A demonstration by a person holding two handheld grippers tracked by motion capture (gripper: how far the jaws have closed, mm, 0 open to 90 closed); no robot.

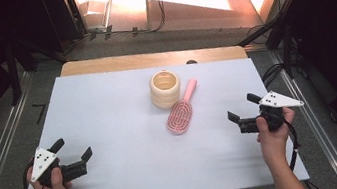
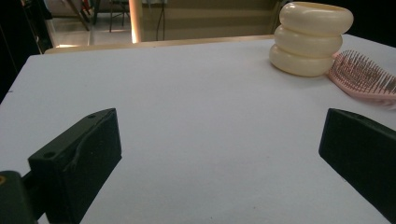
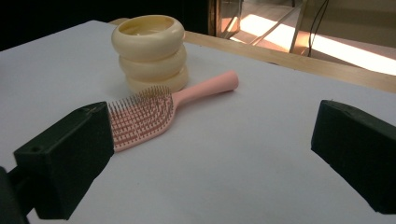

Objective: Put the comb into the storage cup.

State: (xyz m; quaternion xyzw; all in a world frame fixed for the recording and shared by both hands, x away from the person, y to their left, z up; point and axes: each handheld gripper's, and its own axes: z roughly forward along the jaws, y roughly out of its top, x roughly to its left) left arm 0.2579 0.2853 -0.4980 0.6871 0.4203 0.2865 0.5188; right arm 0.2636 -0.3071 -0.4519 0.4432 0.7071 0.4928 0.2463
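Hairbrush [image 1: 181, 114] lies bristles up near the middle of the bench [image 1: 111, 133], toward the far edge, handle angled at the far right corner and its head just beside a cream ringed cup [image 1: 165, 89]. Left claw [image 1: 70, 150] waits spread and empty by the near left corner. Right claw [image 1: 242, 108], also spread, hovers near the right edge facing the brush, likely placed to reach it.

Tongs [image 2: 219, 154] gape (nothing between) toward cream holder [image 2: 311, 38], pink hairbrush [image 2: 366, 77]

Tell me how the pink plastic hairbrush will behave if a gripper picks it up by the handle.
The pink plastic hairbrush looks rigid, so it should lift in one piece without drooping. Its wide bristled head probably outweighs the slim handle, so it may tilt head-down in the jaws. The smooth, rounded handle could slip or twist. It lies flat beside the cream ribbed holder and seems unlikely to roll.
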